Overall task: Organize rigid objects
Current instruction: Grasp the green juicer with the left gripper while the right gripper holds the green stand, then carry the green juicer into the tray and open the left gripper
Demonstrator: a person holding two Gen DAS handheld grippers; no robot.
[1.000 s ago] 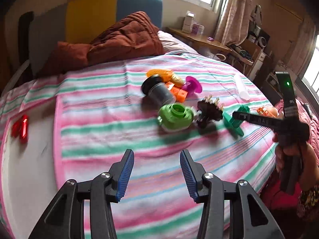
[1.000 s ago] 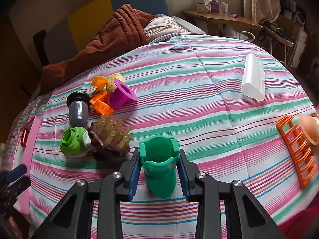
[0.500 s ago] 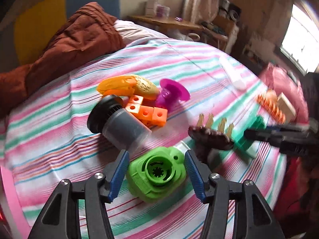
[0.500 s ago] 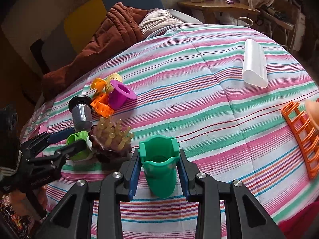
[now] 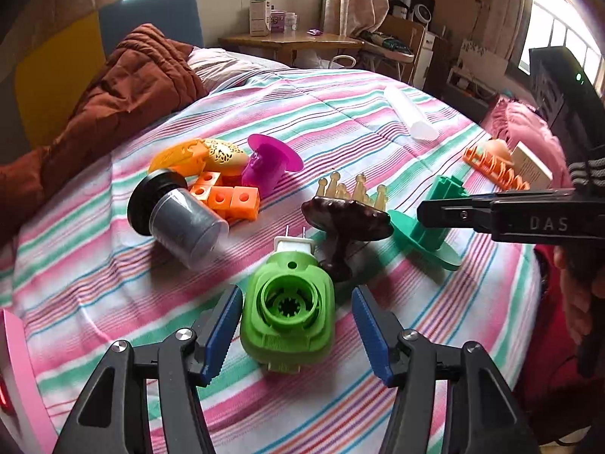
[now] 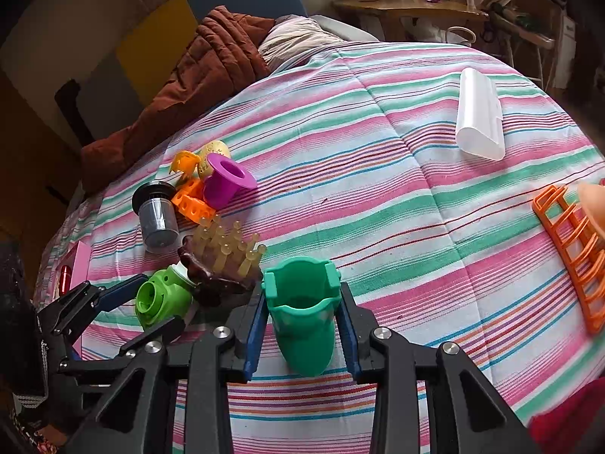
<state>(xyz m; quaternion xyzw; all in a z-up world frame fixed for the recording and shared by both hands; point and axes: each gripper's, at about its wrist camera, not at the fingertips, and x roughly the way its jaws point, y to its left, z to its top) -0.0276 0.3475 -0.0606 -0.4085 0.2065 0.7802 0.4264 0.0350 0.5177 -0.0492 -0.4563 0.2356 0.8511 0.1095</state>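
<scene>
A lime-green plug-in device (image 5: 289,310) lies on the striped bedspread (image 6: 378,189), plug end pointing away. My left gripper (image 5: 296,302) straddles it with the jaws wide; the blue pads stand beside its flanks without pressing. From the right wrist view, that gripper (image 6: 162,300) comes in from the left around the same device (image 6: 160,299). My right gripper (image 6: 301,302) is shut on a teal cup-shaped holder (image 6: 302,314), its base on the cover. A brown brush (image 5: 348,219) with amber pegs lies between the two objects, touching the device's plug end.
Behind the brush lie a grey jar (image 5: 181,219) with a black lid, orange blocks (image 5: 227,198), a purple funnel (image 5: 270,164) and a yellow-orange perforated shell (image 5: 204,155). Far right are a white case (image 6: 478,115) and an orange rack (image 6: 571,242). A brown quilt (image 5: 124,87) sits at the headboard.
My left gripper has travelled across the bed to the green device, sunk toward it and opened wider, so the device now lies between its fingers. The right gripper keeps still with the teal holder.
</scene>
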